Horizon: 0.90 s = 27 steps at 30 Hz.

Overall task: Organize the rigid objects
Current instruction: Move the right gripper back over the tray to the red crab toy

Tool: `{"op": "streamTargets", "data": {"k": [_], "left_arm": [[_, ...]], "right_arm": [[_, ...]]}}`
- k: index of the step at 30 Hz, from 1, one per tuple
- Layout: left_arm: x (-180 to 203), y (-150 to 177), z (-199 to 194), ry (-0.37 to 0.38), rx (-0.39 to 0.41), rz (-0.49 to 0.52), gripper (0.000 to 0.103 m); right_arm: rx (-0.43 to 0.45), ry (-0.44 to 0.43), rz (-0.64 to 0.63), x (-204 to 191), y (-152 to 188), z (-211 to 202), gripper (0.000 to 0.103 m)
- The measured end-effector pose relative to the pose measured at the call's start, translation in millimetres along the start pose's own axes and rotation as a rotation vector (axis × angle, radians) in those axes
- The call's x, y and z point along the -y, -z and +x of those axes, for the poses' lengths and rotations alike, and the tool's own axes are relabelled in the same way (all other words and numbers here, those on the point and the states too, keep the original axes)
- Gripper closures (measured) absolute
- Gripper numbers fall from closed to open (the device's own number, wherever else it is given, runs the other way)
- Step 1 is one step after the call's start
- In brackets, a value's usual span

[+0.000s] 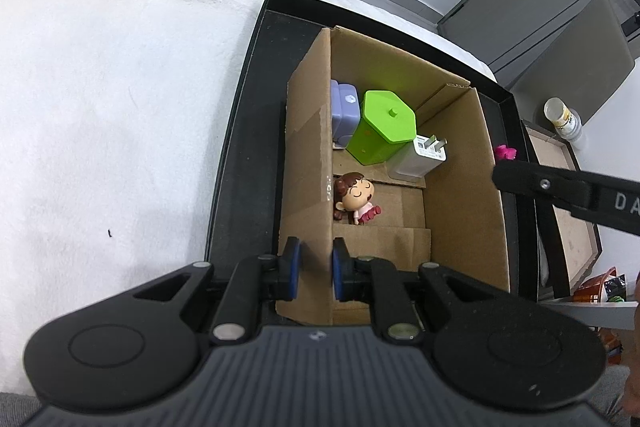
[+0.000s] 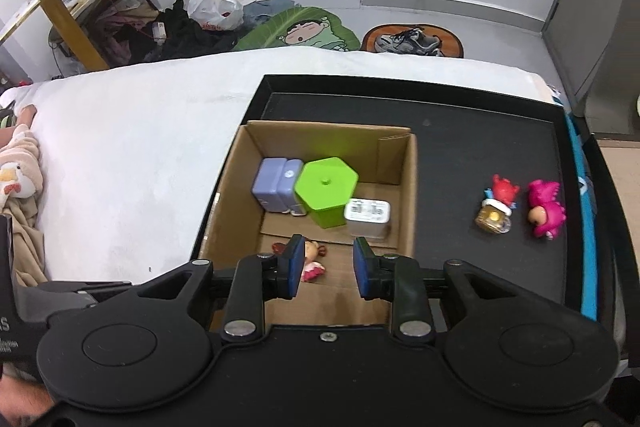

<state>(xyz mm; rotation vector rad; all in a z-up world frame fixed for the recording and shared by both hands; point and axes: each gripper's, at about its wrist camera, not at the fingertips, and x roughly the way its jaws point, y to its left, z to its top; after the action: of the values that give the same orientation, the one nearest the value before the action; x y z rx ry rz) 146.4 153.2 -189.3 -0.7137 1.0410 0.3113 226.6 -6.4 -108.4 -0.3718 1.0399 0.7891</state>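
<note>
Cardboard box [image 2: 406, 187] is the landmark; it sits open-topped inside a black tray [image 2: 460, 147] on a white-covered bed [image 2: 132, 147].

Left of the box: bare white cover, with a beige plush toy [image 2: 18, 167] at the bed's far left edge.

On the box's left wall: left gripper [image 1: 316, 269], fingers [image 1: 291, 267] clamped on the cardboard wall, one pad outside, one inside.

Inside the box, left to right along the back: lilac case [image 2: 276, 183] upright against the left side, touching a lime-green hexagonal container [image 2: 326, 187] with lid on, then a white plug adapter [image 2: 368, 215] touching the green one's right side. Nearer the front of the box: small doll figure [image 2: 314, 259] with brown hair and pink dress, lying on its back on the box floor.

Over the box's front edge: right gripper [image 2: 326, 267], fingers [image 2: 295, 265] slightly apart with nothing between the pads. The doll lies below and just beyond the left pad, not touched.

Right of the box, on the tray floor: red-and-blue figure on a gold base [image 2: 498, 205], and just beside it a magenta dinosaur-suit figure [image 2: 544, 209], both lying down, well apart from the box.
</note>
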Motion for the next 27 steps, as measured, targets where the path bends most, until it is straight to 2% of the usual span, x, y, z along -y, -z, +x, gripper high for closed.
{"op": "streamTargets", "data": {"k": [4, 6, 8, 20, 27], "left_arm": [[1, 0, 0, -0.005, 0.0, 0.001, 0.088], [1, 0, 0, -0.008, 0.0, 0.002, 0.088], [2, 0, 0, -0.011, 0.001, 0.003, 0.088], [2, 1, 0, -0.017, -0.002, -0.012, 0.088], [4, 2, 0, -0.028, -0.008, 0.0, 0.089]], "right_arm": [[0.004, 0.018, 0.003, 11, 3, -4, 0.07], [0.014, 0.024, 0.007, 17, 4, -8, 0.063], [0.026, 0.031, 0.005, 22, 5, -12, 0.06], [0.074, 0.064, 0.074, 72, 6, -29, 0.057], [0.085, 0.082, 0.173, 106, 14, -16, 0.057]]}}
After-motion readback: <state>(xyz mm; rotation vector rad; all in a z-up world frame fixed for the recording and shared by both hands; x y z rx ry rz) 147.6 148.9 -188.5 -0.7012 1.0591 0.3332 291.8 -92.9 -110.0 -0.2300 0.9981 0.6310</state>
